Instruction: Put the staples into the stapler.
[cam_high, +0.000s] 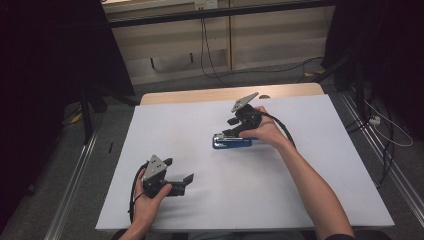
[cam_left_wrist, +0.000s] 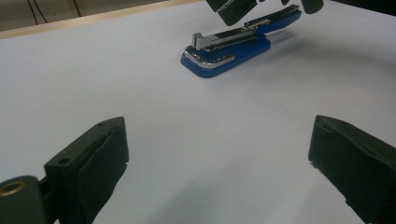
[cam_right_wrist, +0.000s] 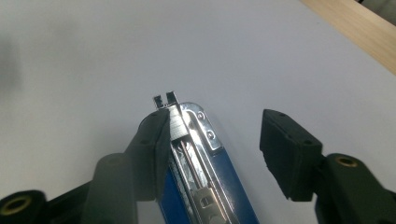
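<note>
Right claw (cam_right_wrist: 212, 154) over stapler (cam_right_wrist: 201, 140), lengthwise

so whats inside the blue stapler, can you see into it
Yes, the blue stapler lies open on the white table. The right gripper view shows its metal staple channel with a rod and spring running along it. One jaw of the right gripper covers the channel's left side; any staples cannot be made out.

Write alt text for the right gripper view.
A blue stapler with its metal staple channel exposed lies on a white table, between the open black jaws of the right tool. One jaw sits against the stapler's side, and the other stands clear of it.
</note>
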